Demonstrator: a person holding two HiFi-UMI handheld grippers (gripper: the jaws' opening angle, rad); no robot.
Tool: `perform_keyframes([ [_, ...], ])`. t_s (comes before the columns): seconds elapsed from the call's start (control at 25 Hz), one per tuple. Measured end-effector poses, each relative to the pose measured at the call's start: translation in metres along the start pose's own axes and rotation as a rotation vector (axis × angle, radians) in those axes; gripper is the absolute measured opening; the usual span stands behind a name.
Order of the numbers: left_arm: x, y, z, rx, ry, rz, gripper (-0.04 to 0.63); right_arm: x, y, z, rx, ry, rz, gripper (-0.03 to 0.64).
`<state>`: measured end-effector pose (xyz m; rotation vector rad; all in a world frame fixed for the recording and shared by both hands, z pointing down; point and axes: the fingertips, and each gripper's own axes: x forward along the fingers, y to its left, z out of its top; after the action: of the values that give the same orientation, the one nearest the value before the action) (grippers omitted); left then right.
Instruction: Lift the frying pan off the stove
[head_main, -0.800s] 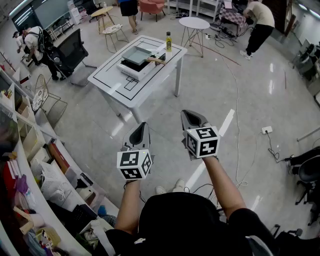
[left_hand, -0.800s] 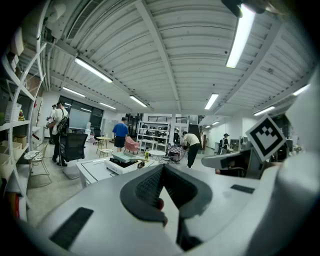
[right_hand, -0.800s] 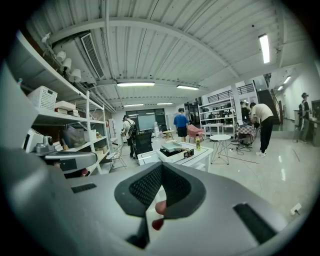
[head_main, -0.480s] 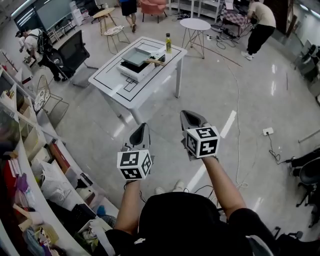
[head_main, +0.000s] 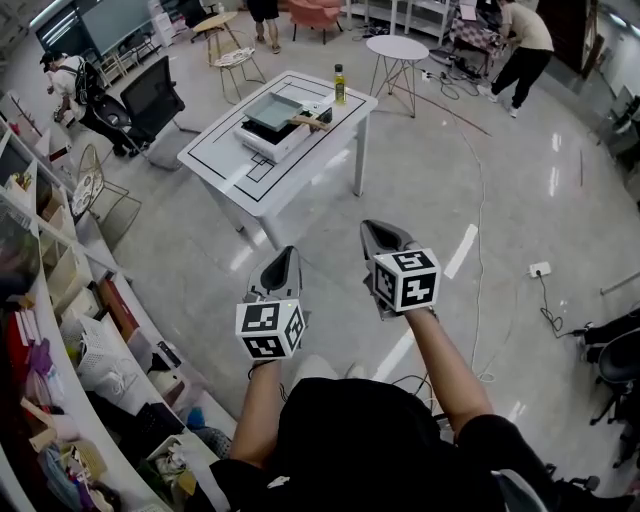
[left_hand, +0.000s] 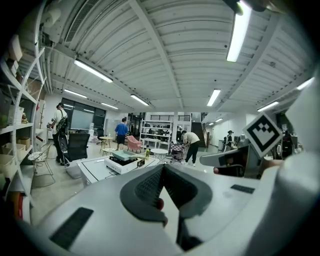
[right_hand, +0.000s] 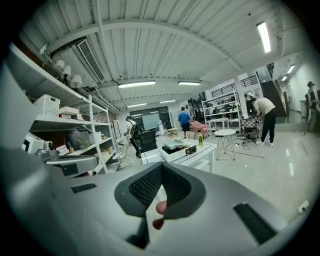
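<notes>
The square grey-green frying pan (head_main: 272, 111) with a wooden handle (head_main: 312, 122) sits on a white stove (head_main: 262, 138) on the white table (head_main: 240, 172), far ahead of me. Held side by side at waist height over the floor, my left gripper (head_main: 283, 262) and right gripper (head_main: 382, 238) are well short of the table. Both are shut with nothing between the pads. The left gripper view shows the pan (left_hand: 121, 155) small and distant beyond the left gripper (left_hand: 162, 167). The right gripper view shows the pan (right_hand: 173, 143) past the right gripper (right_hand: 161, 167).
A yellow bottle (head_main: 339, 85) stands at the table's far corner. Cluttered shelves (head_main: 60, 330) line the left side. A black office chair (head_main: 155, 95), a round white table (head_main: 397, 47) and several people stand beyond. Cables (head_main: 545, 300) lie on the floor to the right.
The view has shifted slightly, with the table a touch nearer and the shelves sliding past. Both grippers keep the same pose and stay shut.
</notes>
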<state>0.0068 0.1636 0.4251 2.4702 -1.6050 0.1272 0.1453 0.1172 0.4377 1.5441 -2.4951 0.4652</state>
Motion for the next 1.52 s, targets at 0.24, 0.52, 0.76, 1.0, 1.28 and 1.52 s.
perform_keyframes([
  [0.24,0.019,0.002,0.005,-0.006,-0.011,0.003,0.011,0.014,-0.011,0.004,0.001,0.005,0.011,0.002],
  [0.52,0.054,0.022,0.009,-0.014,-0.013,0.005,0.011,0.049,-0.024,0.013,-0.003,0.016,0.014,0.002],
  [0.76,0.097,0.047,0.019,-0.007,-0.01,-0.006,0.011,0.096,-0.037,0.023,0.005,0.027,0.009,0.002],
  [1.0,0.143,0.077,0.026,-0.006,0.005,-0.009,0.011,0.146,-0.049,0.037,0.016,0.044,0.014,0.002],
  [1.28,0.188,0.113,0.048,-0.003,0.0,-0.022,0.011,0.201,-0.054,0.064,0.006,0.048,0.02,0.002],
  [1.52,0.223,0.154,0.066,-0.015,-0.001,-0.027,0.011,0.251,-0.055,0.088,0.007,0.053,0.017,0.002],
])
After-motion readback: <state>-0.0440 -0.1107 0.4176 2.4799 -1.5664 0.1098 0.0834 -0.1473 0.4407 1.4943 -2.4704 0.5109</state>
